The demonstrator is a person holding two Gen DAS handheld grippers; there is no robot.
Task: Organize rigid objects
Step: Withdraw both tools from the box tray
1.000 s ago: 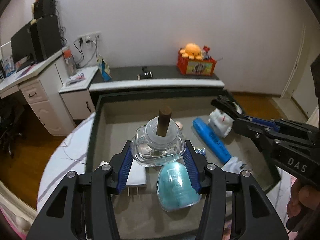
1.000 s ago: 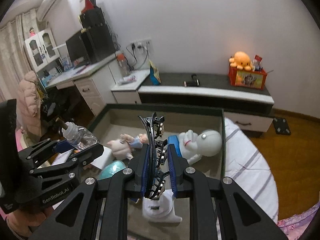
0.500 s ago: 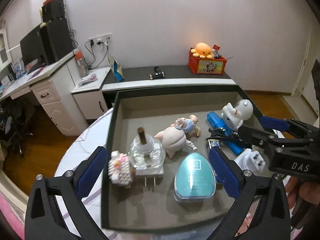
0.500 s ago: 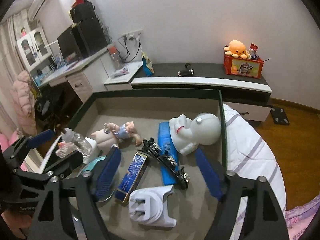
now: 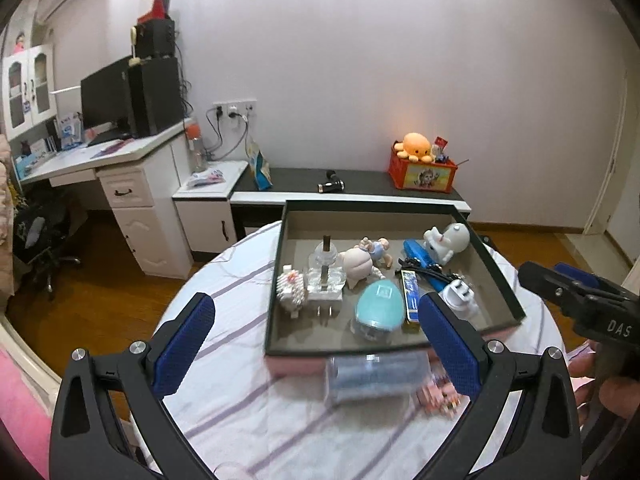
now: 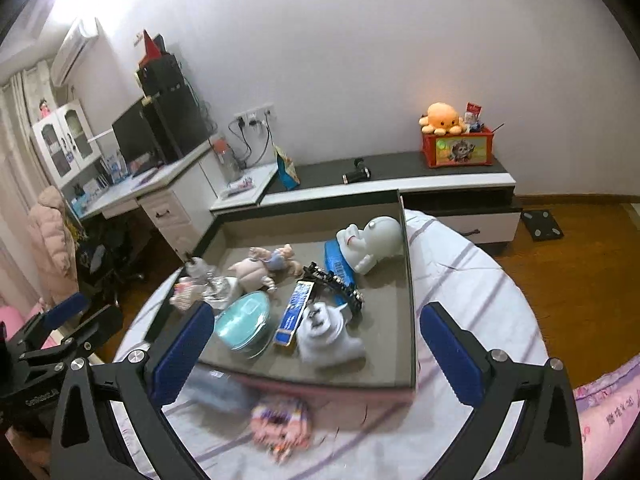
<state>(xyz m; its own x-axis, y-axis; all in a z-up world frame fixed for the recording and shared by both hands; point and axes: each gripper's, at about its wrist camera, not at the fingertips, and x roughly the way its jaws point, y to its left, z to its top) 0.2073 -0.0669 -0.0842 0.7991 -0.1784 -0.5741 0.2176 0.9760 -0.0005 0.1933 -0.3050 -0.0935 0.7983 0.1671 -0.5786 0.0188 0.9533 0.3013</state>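
Hovering above the striped tablecloth (image 5: 248, 400), the left gripper (image 5: 316, 344) has its blue-padded fingers spread wide with nothing between them, and the right gripper (image 6: 316, 344) is spread just as wide and equally empty. Beyond both sets of fingers sits the dark-walled tray (image 5: 276, 280), well clear of the pads. From left to right it holds a white block toy (image 5: 291, 289), a clear glass bottle (image 5: 325, 270) on a white plug base, a pig figurine (image 5: 360, 261), a teal egg-shaped case (image 5: 378, 305), a blue harmonica box (image 5: 410, 293), a black hair clip (image 6: 334, 286), a white plug adapter (image 5: 459, 294) and a white astronaut figure (image 5: 448, 240).
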